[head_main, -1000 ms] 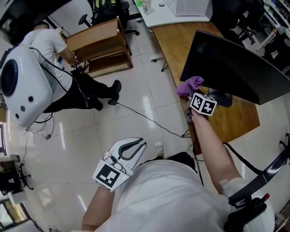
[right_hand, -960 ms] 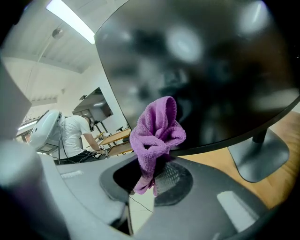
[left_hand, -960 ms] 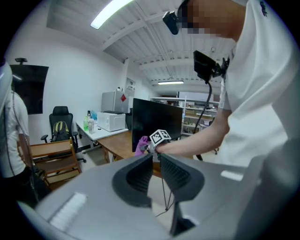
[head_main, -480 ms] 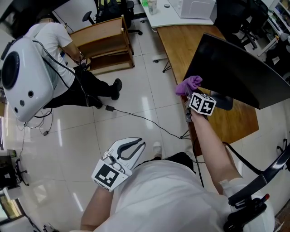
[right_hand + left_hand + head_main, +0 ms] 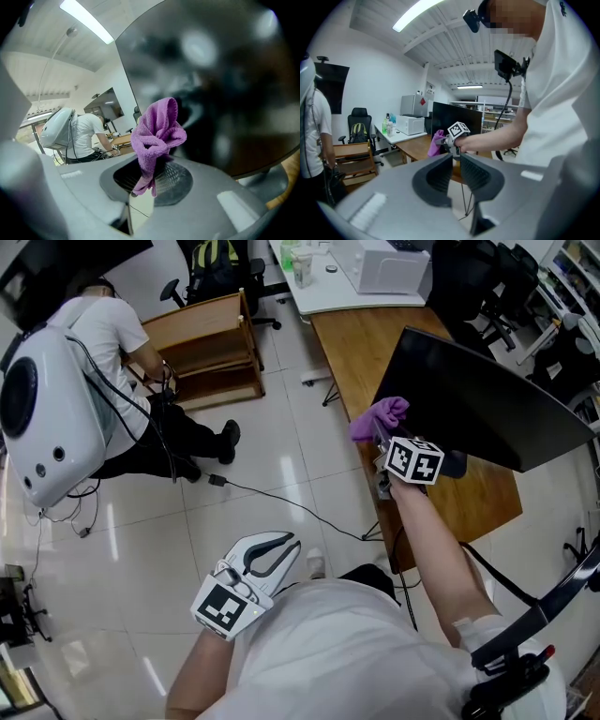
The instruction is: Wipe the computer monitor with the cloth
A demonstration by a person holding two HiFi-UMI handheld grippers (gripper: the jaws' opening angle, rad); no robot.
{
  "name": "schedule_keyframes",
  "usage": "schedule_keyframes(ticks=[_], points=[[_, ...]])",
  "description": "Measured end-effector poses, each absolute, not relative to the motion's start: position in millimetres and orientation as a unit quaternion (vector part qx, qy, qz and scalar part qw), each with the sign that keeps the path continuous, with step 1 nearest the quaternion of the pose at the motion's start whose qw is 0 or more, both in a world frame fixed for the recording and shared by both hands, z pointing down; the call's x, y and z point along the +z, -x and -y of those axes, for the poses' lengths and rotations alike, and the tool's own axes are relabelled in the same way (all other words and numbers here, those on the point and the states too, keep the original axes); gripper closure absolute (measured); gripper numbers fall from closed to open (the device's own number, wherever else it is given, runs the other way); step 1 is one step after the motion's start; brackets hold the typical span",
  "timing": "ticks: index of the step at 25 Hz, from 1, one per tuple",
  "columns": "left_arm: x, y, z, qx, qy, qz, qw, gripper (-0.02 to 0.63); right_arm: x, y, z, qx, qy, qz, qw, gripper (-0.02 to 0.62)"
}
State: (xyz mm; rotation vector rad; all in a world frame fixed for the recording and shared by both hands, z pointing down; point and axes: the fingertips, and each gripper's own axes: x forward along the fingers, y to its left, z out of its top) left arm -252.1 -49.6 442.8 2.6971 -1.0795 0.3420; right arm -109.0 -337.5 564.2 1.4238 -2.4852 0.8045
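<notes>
Your right gripper [image 5: 379,439] pinches a bunched purple cloth [image 5: 379,416] and holds it up at the near lower corner of the dark monitor [image 5: 478,395], which stands tilted on the wooden bench [image 5: 361,343]. In the right gripper view the cloth rises from between the two ribbed pads, with a loose tail hanging below them and the blurred black screen filling the background. Whether the cloth touches the screen cannot be told. Your left gripper [image 5: 274,549] hangs low beside your body over the tiled floor [image 5: 281,456], well apart from the bench. Its jaws are drawn together with nothing between them. Across the floor, a person in a white shirt [image 5: 112,334] crouches beside a low wooden shelf unit [image 5: 206,343], cables trailing over the tiles.
</notes>
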Motion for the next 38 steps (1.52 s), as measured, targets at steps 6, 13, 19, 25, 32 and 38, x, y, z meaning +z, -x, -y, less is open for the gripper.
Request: schedule_keyframes(ticks=[6,13,19,25,32,38], points=[[443,244,56,0.105,-0.923,0.356,0.105,0.535,521,112,337,0.253,-0.465,0.845,0.073,0.541],[441,239,61,0.094,-0.927,0.349,0.098,0.536,471,118,338,0.23,-0.449,0.862,0.057,0.541],[438,241,70,0.084,-0.93,0.347,0.087,0.536,428,124,344,0.208,-0.442,0.871,0.044,0.541],[431,241,74,0.078,-0.932,0.344,0.081,0.535,389,129,349,0.195,-0.433,0.88,0.028,0.541],[430,241,75,0.068,-0.933,0.345,0.083,0.535,352,132,359,0.183,-0.425,0.887,0.01,0.541],[432,240,71,0.063,-0.933,0.344,0.085,0.535,323,130,361,0.178,-0.418,0.891,-0.007,0.541]])
